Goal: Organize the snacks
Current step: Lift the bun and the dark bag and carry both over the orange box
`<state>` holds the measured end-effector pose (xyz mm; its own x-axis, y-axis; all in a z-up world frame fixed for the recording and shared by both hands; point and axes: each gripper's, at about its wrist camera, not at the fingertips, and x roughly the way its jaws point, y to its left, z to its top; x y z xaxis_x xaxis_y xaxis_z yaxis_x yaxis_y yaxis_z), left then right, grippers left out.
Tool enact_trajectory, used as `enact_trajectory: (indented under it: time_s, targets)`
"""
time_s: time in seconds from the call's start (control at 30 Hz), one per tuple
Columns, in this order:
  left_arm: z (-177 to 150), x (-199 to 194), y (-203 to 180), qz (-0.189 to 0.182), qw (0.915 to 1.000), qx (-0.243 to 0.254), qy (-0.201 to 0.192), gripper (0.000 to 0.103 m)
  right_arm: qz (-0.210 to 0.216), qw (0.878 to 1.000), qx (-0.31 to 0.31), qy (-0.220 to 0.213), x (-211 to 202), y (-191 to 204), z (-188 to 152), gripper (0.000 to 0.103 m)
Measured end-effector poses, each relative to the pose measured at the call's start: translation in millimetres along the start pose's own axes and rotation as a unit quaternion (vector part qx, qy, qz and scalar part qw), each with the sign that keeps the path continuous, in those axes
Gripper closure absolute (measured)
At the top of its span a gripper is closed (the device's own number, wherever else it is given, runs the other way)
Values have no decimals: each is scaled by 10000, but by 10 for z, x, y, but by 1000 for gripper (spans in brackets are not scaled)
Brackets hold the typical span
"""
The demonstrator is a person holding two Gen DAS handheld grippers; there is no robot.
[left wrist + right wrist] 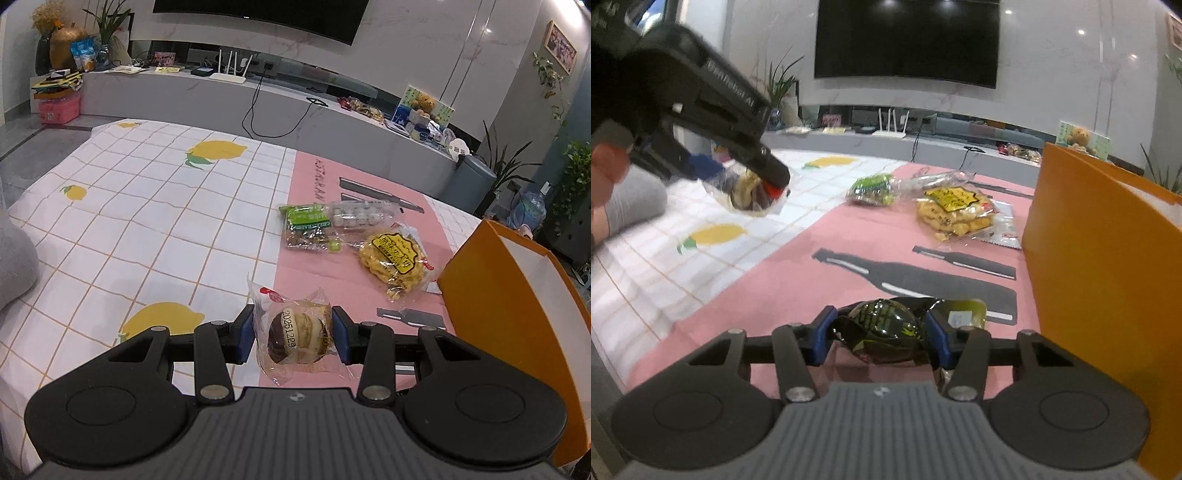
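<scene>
Two snacks are gripped. The left gripper [293, 338] has its jaws clenched on a clear-wrapped round cake [297, 338], date stamp running upright, held above the tabletop [147, 229]. Only the right wrist view shows the right gripper [881, 336] grasping a dark green packet [886, 328], long axis seemingly crosswise, just left of the orange box [1089, 280]. Beyond the box's left side lie a yellow snack bag [397, 260] and a green-labelled pack [308, 229].

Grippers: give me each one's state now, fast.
Left gripper: shut on the clear-wrapped cake.
Right gripper: shut on the dark green snack packet.
</scene>
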<state>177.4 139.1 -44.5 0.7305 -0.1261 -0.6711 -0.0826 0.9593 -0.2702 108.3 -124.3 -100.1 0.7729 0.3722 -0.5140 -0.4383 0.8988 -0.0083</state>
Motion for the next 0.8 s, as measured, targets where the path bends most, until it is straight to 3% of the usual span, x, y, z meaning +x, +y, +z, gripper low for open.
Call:
enact_trajectory:
  time_s: [0.27,0.53,0.8]
  targets:
    - [41,-169,-117,-166,9998,-43,-79,55,198,9981,265,-516,-342,-46,215,53]
    - [71,-440,-334,-553,9981,-82,-270,55,351,9909,430,-1224,-981,-304,608,56]
    - [21,-560,-614,-1115,9932,-186,-269,55,-89,9863,565,-1547,-1457,-869,837,57]
